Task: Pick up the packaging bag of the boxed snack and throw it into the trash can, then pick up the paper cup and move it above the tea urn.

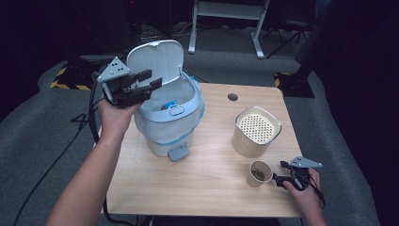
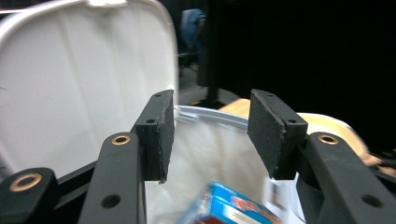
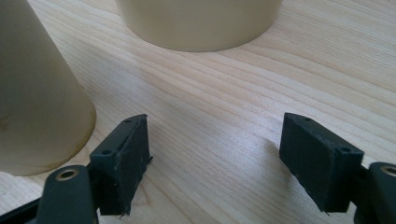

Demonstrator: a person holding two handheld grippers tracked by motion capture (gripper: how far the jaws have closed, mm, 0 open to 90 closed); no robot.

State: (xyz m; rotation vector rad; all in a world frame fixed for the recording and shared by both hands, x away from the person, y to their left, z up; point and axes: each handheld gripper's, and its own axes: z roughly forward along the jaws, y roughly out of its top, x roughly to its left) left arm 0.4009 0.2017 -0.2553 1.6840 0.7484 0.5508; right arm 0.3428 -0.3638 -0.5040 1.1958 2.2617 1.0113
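A white pedal bin (image 1: 169, 127) stands on the left half of the wooden table (image 1: 207, 183), its lid (image 1: 155, 59) raised and a pale liner inside. A blue box (image 1: 170, 104) lies in the bin. My left gripper (image 1: 150, 80) hovers over the bin's left rim, open, with nothing between its pads. In the left gripper view the jaws (image 2: 212, 135) frame the bin's mouth, the lid (image 2: 84, 84) on the left and the blue box (image 2: 224, 207) below. My right gripper (image 1: 278, 172) rests low on the table, open and empty, just right of a small paper cup (image 1: 259, 173).
A beige container (image 1: 256, 132) with a perforated top stands behind the cup. In the right gripper view the cup (image 3: 37, 107) is at the left and the container's base (image 3: 201, 23) ahead. The bin's grey pedal (image 1: 179, 152) points toward me. A cable hole (image 1: 232, 97) sits near the far edge.
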